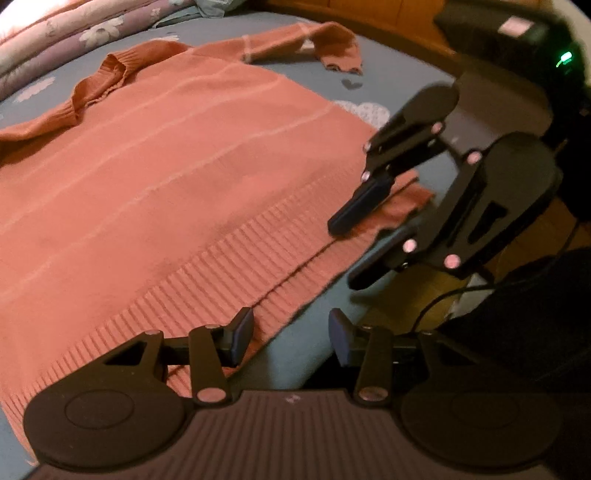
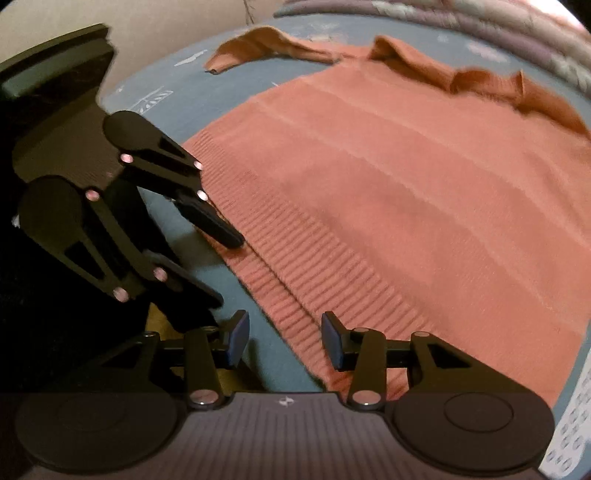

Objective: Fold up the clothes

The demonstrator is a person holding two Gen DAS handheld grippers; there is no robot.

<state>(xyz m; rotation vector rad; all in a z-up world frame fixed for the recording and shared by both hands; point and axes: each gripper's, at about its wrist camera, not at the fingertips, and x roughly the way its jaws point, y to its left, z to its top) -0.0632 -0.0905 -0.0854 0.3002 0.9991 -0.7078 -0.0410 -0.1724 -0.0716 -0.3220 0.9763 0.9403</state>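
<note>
Salmon ribbed-knit sweater (image 1: 177, 177) flat on blue patterned bed sheet (image 1: 384, 62), left hand-held gripper (image 1: 291, 338) and right hand-held gripper (image 2: 285, 339) both half-open at near hem, pads not clamping fabric

The sweater (image 1: 177, 162) is salmon-orange with thin pale stripes and a ribbed hem toward six o'clock. The bedsheet (image 1: 391, 74) is slate blue with white cloud prints and a dark heart. At eleven o'clock, a quilt (image 1: 74, 33) is mauve with pale flowers.
</note>
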